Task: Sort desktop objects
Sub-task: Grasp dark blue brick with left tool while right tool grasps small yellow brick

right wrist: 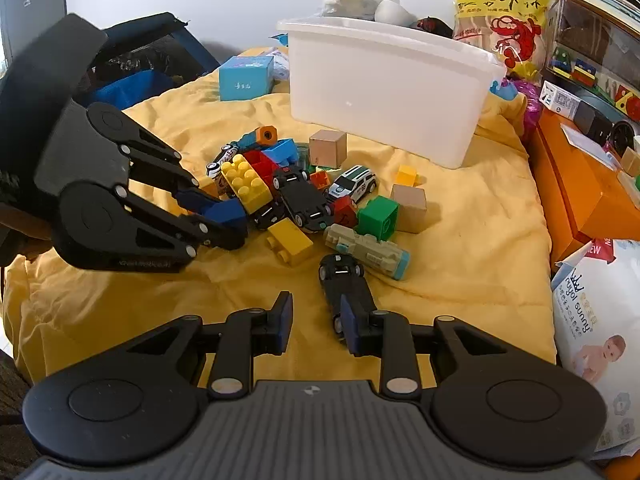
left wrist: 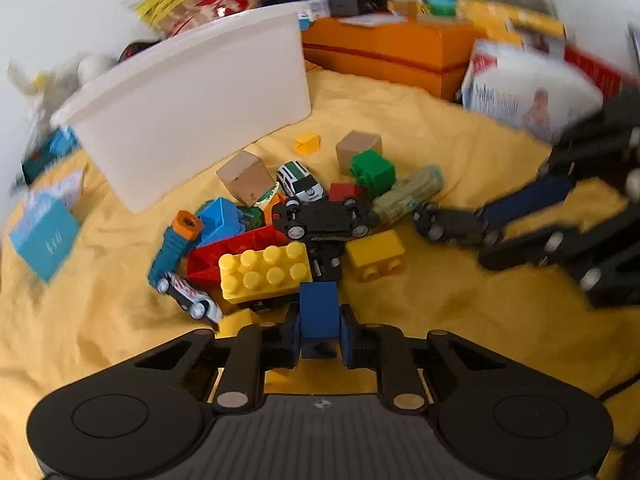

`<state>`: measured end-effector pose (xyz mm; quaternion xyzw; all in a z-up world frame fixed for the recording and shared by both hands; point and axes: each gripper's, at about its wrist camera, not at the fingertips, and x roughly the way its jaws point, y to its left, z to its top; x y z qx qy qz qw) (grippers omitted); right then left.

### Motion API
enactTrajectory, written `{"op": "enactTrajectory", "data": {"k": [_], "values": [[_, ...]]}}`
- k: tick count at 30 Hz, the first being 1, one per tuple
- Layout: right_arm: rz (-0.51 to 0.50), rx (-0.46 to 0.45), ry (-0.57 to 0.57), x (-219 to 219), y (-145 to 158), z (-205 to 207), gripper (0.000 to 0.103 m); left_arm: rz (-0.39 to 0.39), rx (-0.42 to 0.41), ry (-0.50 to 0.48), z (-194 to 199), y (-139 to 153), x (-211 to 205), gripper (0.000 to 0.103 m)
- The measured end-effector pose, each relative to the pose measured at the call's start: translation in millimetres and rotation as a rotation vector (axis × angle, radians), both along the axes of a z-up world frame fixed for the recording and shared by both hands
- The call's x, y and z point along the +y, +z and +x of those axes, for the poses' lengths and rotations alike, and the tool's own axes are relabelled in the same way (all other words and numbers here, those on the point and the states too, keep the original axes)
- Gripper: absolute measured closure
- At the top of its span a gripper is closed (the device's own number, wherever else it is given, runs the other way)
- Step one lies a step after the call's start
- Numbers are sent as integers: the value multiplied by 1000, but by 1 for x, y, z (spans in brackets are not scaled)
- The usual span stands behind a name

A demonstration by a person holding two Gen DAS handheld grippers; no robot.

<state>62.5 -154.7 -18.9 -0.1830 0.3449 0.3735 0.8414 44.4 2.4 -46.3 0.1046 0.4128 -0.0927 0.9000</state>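
Observation:
A pile of toys lies on the yellow cloth (left wrist: 460,312): a yellow studded brick (left wrist: 264,270), an upturned black car (left wrist: 326,218), a white-and-green car (left wrist: 300,182), a green block (left wrist: 374,172) and wooden cubes. My left gripper (left wrist: 320,322) is shut on a blue block (left wrist: 319,304) at the pile's near edge; in the right wrist view it (right wrist: 234,224) sits at the left. My right gripper (right wrist: 316,322) stands open, nothing between its fingers. A second black car (right wrist: 346,280) lies against its right finger. The white bin (right wrist: 384,92) stands behind the pile.
An orange box (right wrist: 576,184) and a wipes pack (right wrist: 596,320) line the right side. A teal box (right wrist: 246,78) sits left of the bin, with snack bags and clutter behind. A small yellow brick (right wrist: 290,240) and a beige-and-teal toy (right wrist: 366,250) lie between the grippers.

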Motion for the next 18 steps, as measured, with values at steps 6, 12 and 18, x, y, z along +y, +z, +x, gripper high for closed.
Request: {"op": "enactTrajectory", "data": {"k": [6,12,18], "values": [[6,-7,4,0,1,1,72,-326,114,102,-23,9,14,82],[7,5,29,5,-1,0,72,-426,162,159,-40,-9,19,82],[-25,-84,125,23,1,-1,72,-434,149,204,-43,-9,30,79]]}}
